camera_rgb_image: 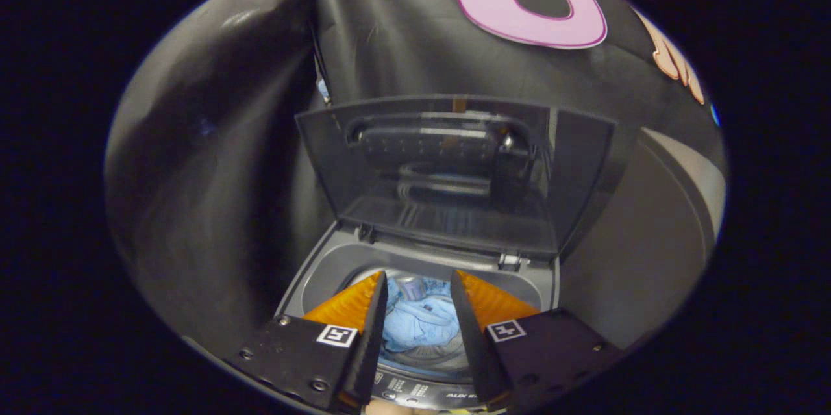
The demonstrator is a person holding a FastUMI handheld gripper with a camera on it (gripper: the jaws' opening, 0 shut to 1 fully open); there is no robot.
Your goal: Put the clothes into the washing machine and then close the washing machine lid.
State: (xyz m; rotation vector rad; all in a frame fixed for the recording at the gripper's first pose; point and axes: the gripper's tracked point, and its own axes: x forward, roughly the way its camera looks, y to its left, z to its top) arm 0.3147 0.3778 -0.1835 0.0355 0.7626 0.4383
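Note:
A grey top-loading washing machine stands below and just ahead of my gripper. Its dark see-through lid is raised upright behind the tub opening. Light blue clothes lie bunched inside the drum, seen through the gap between my fingers. The gripper hangs above the drum, open, with nothing held between its fingers. The machine's control strip shows at the front edge below the fingers.
Black cloth walls close in behind and to the left of the machine. A pale grey curved surface lies to the right of the machine. The raised lid stands right beyond the fingers.

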